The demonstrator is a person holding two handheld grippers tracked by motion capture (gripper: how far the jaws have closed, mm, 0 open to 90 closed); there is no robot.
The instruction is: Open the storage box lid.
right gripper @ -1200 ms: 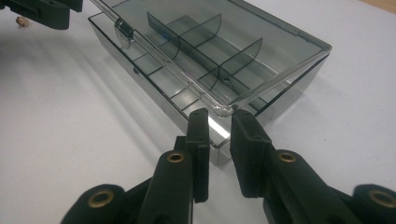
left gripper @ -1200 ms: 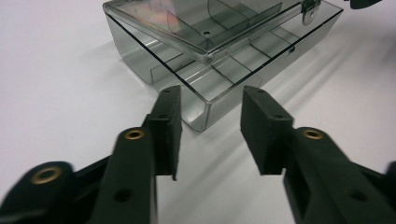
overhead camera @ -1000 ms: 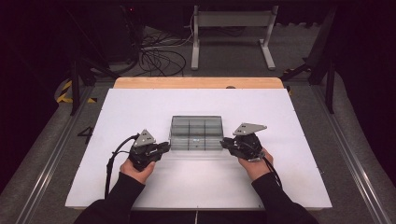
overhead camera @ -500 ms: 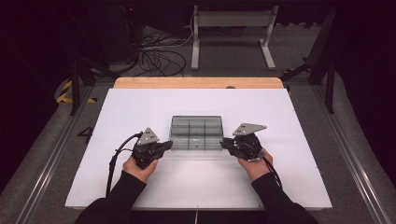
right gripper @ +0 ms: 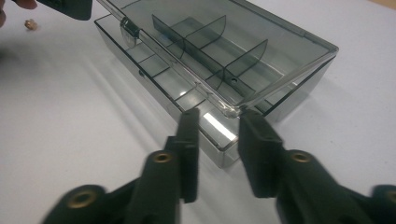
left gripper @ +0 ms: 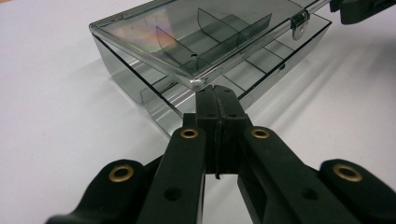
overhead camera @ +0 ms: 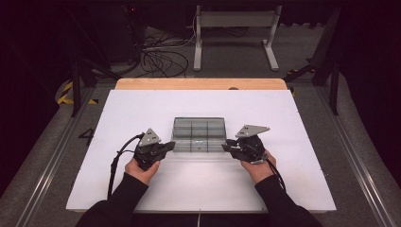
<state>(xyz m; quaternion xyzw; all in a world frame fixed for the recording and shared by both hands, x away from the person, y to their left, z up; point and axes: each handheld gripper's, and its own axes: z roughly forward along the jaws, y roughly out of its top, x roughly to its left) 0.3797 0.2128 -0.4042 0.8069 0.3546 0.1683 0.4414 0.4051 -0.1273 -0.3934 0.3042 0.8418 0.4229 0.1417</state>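
**A light, brittle compartment box, lifted by the lid corners**

The clear smoke-grey plastic compartment box (overhead camera: 198, 135) lies near the middle of the white table (overhead camera: 142, 109), between the two grippers. Its hinged lid (left gripper: 187, 42) is partly raised, and the front edge stands above the tray with the dividers.

The left gripper (overhead camera: 166, 147) has its jaws pressed fully together, with nothing between them. In the left gripper view, the tips sit just under the near corner of the lid, touching it or almost touching; I cannot tell which. The right gripper (right gripper: 219, 122) has its jaws apart, and they have just been opening. The opposite front corner of the lid lies in the gap, but the pads do not press on it.

I judge the box to be light, stiff and rather slippery, because the walls are thin, smooth and glossy. Such plastic is brittle, so a hard squeeze may crack it. The small latch (left gripper: 299, 24) at the front edge and the hinge look like the weak places. The best hold is probably the front lip of the lid near the corners, lifted evenly from both sides so the empty tray does not slide.
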